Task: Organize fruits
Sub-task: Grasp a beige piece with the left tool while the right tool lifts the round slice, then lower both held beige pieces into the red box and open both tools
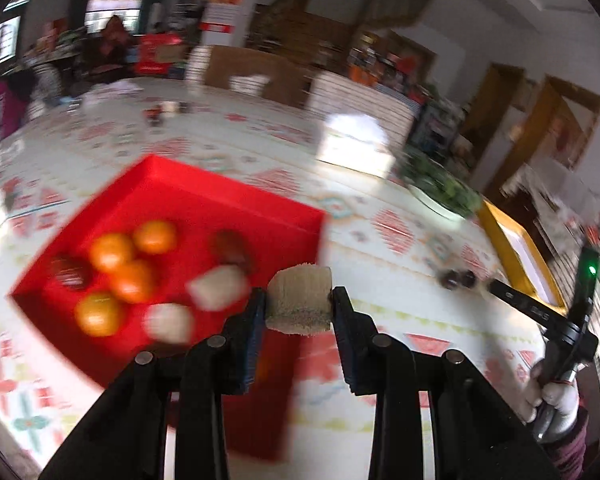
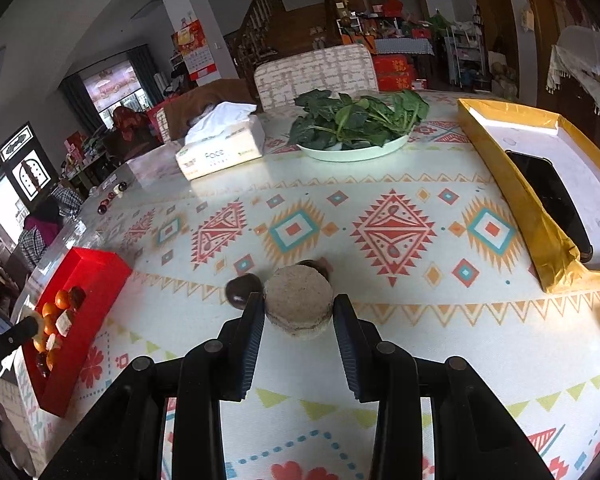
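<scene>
My left gripper [image 1: 299, 300] is shut on a pale beige fruit chunk [image 1: 298, 300] and holds it in the air by the right rim of the red tray [image 1: 228, 204]. The tray holds several oranges [image 1: 112, 250], dark round fruits [image 1: 230, 246] and two pale chunks [image 1: 216, 286]. My right gripper [image 2: 299, 312] is closed around a pale round fruit piece [image 2: 299, 300] low over the patterned tablecloth. Two dark round fruits [image 2: 242, 288] lie just beyond it on the cloth. The red tray also shows in the right wrist view [image 2: 96, 268] at far left.
A plate of green leaves [image 2: 356, 124] and a tissue box [image 2: 220, 148] stand at the table's far side. A yellow box lid [image 2: 540, 208] with a black phone lies at right. Chairs stand behind the table.
</scene>
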The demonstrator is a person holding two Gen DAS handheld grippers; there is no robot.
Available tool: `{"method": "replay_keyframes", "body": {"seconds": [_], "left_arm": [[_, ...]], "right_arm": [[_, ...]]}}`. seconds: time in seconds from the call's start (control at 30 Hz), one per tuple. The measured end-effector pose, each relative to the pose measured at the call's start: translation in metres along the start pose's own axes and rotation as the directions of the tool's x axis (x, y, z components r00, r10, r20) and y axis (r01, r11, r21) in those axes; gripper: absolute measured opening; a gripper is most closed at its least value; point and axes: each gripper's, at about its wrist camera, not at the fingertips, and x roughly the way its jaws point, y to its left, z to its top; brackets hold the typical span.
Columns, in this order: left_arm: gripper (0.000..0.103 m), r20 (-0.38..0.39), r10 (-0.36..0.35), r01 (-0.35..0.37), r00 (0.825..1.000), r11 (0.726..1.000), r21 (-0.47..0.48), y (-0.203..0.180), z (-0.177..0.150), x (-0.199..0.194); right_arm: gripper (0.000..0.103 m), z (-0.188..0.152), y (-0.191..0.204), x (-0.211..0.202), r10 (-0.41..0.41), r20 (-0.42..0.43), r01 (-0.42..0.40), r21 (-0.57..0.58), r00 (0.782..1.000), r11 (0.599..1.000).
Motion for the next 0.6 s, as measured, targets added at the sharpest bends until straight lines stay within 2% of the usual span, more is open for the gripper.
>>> {"method": "replay_keyframes", "body": {"seconds": [0.1, 0.2, 0.27, 0.4, 0.6], "left_arm": [[0.032, 0.026, 0.045, -0.044, 0.999, 0.998, -0.050, 0.031, 0.001, -0.015], [0.032, 0.037, 0.074, -0.070, 0.997, 0.993, -0.092, 0.056, -0.001, -0.023], [0.032, 0.035, 0.090, -0.086, 0.995, 0.990, -0.108, 0.068, -0.004, -0.024], [0.032, 0.013, 0.094, -0.091, 0.995, 0.986, -0.138, 0.085, -0.009, -0.019], [0.032, -0.006, 0.091, -0.090, 0.996, 0.985, -0.145, 0.094, -0.011, -0.011]], "right_arm": [[0.039, -0.004, 0.009, -0.002, 0.082, -0.028, -0.081, 0.034, 0.996, 0.996], [0.039, -0.008, 0.020, 0.000, 0.237, -0.080, -0.228, 0.110, 0.968, 0.968], [0.039, -0.006, 0.034, 0.002, 0.294, -0.101, -0.281, 0.124, 0.951, 0.952], [0.039, 0.002, 0.065, -0.002, 0.341, -0.110, -0.330, 0.103, 0.934, 0.938], [0.039, 0.016, 0.132, -0.004, 0.362, -0.141, -0.367, -0.007, 0.921, 0.930]]}}
